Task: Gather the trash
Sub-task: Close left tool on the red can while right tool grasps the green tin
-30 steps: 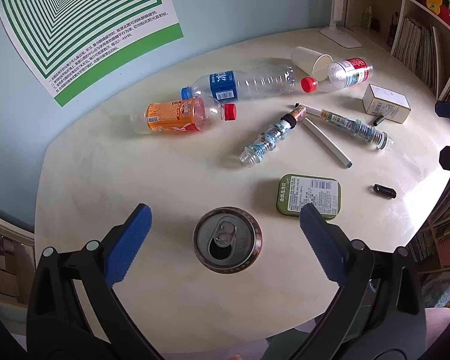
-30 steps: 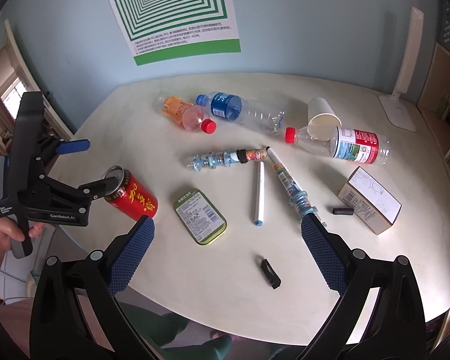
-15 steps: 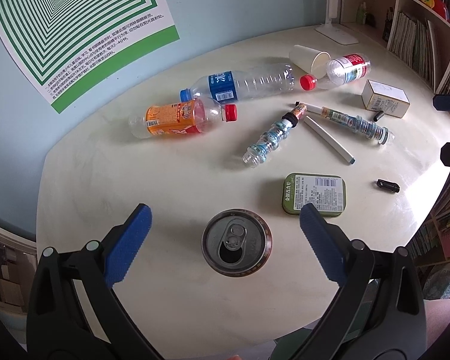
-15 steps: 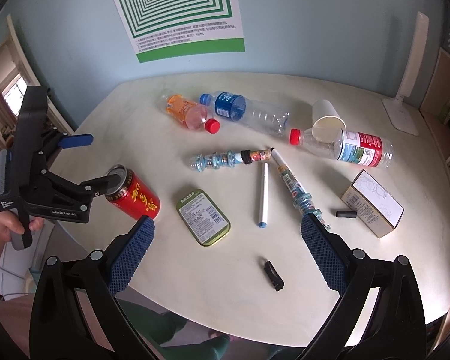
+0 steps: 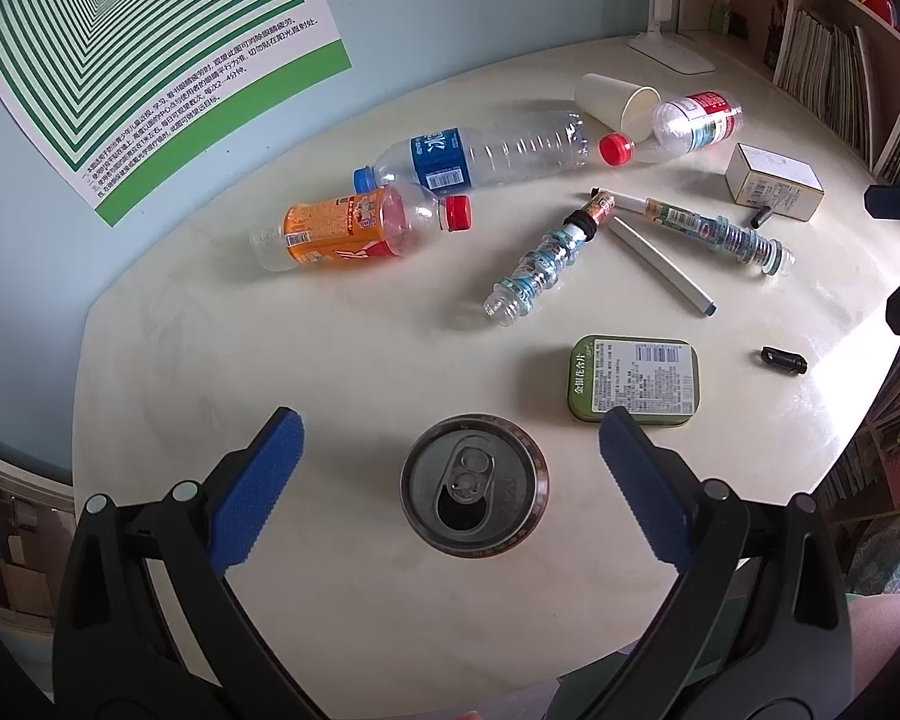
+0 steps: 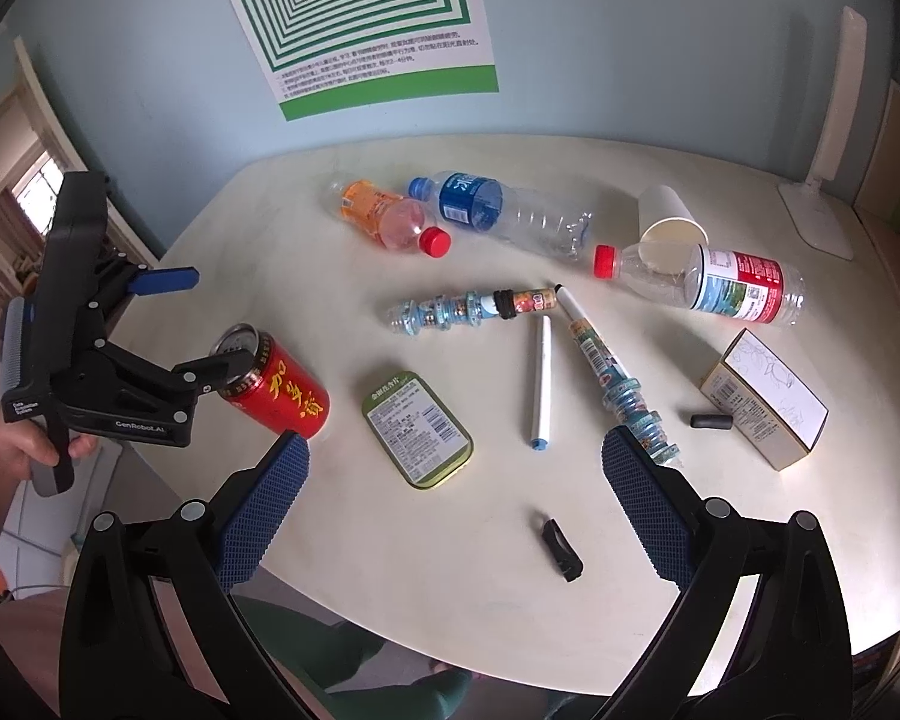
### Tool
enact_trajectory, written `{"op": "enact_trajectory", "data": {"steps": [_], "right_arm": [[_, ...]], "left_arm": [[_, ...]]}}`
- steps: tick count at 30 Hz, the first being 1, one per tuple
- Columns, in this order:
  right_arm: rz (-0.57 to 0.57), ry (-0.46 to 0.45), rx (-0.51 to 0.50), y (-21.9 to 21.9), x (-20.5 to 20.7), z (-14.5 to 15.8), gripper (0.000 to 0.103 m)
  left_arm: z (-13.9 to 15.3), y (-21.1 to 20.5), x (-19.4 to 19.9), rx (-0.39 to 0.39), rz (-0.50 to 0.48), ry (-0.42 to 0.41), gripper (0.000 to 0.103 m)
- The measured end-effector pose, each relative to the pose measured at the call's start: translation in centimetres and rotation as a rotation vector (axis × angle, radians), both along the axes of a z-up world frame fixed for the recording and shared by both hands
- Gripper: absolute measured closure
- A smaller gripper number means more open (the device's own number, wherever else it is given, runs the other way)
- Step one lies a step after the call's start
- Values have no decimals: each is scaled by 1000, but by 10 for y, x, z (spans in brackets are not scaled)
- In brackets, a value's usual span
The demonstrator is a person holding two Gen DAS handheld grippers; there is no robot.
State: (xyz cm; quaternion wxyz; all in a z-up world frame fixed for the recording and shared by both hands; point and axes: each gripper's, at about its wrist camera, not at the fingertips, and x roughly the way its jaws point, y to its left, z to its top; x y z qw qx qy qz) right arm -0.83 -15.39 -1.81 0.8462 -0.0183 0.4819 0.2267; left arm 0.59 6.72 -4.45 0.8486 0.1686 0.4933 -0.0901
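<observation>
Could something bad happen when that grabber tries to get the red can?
Maybe. The can stands upright between the left gripper's wide-open fingers, near the table's edge; an off-centre squeeze might tip it off. Its top is open, so leftover drink could spill. Whether it's empty, I can't tell.

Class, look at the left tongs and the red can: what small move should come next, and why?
Probably lower the left tongs a little further around the red can, then close. They are open, the upright can sits centred between the blue pads, and neither pad touches it yet.
</observation>
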Motion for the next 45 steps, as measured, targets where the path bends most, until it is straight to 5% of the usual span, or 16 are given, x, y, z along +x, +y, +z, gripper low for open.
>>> {"op": "enact_trajectory", "data": {"steps": [13,36,42,45], "right_arm": [[108,32,-10,30,8,-21,6],[372,100,-145,102,52,-121,7],[398,87,-206,110,55,-141,8],[415,102,-256,114,54,-151,33]], "left_arm": [[-19,9,1,-23,-49,42,6],[-69,30,9,-39,-123,172,7],[-76,34,10,-46,-139,210,37],[-77,35,9,-46,-153,210,38]]}}
